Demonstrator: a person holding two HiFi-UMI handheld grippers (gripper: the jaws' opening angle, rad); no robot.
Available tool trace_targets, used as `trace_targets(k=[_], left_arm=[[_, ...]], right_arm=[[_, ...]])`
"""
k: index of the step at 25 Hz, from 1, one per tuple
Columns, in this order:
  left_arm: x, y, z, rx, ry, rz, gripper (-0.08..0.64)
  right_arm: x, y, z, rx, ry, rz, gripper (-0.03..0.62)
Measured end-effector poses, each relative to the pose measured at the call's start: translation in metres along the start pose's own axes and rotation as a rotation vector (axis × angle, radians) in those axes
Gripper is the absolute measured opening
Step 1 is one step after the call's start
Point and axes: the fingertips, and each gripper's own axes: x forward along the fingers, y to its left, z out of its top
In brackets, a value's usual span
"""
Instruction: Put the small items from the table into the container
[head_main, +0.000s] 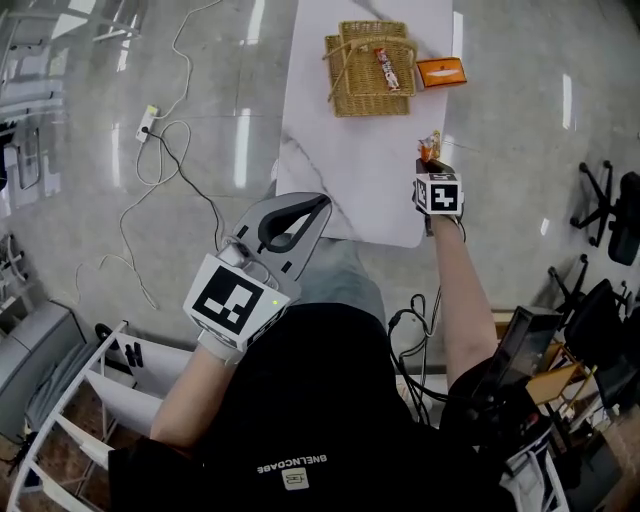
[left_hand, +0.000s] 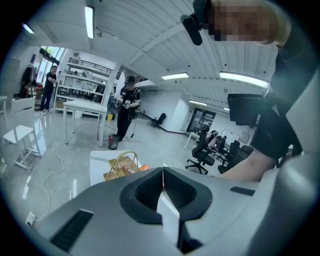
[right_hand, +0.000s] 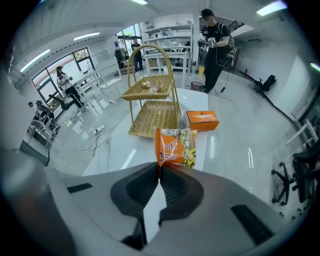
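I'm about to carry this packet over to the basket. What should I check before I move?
1. Grip: the right gripper is shut on the orange snack packet, with the fingers pinching only its lower edge: ok, but thin.
2. Basket: open under its handle, one snack bar inside, room left: ok.
3. Route: the orange box sits right beside the basket: ok, steer clear of it.
4. Left gripper: shut, empty, near the person's body: ok.
5. Whether the thin pinch holds through the swing: cannot tell.
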Motion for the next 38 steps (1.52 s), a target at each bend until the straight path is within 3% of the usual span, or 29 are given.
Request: trace_targets(k=[11,18,30,38], left_arm=[[-0.026,0.008,0.026,0.045,-0.067,-0.051,0.008],[-0.033,0.024,0.042,0.071,-0.086,-0.067,0.008],[-0.047,0.065,0.042,0.034,-0.082,-0.026,0.008],[-0.052,0.098,0.036,-0.023,-0.081,0.018,0.008]], right_arm=[[-0.066,0.042,0.082,-0.059,-0.134,0.016,0.018],[-0.077,0.074,0.131,-0.123,-0.178,0.054,0.018],[-0.042,0.103,0.18,-0.256,-0.136,0.081,0.018],[-0.008,0.099,0.198,-0.263,-0.082,0.074,0.018]])
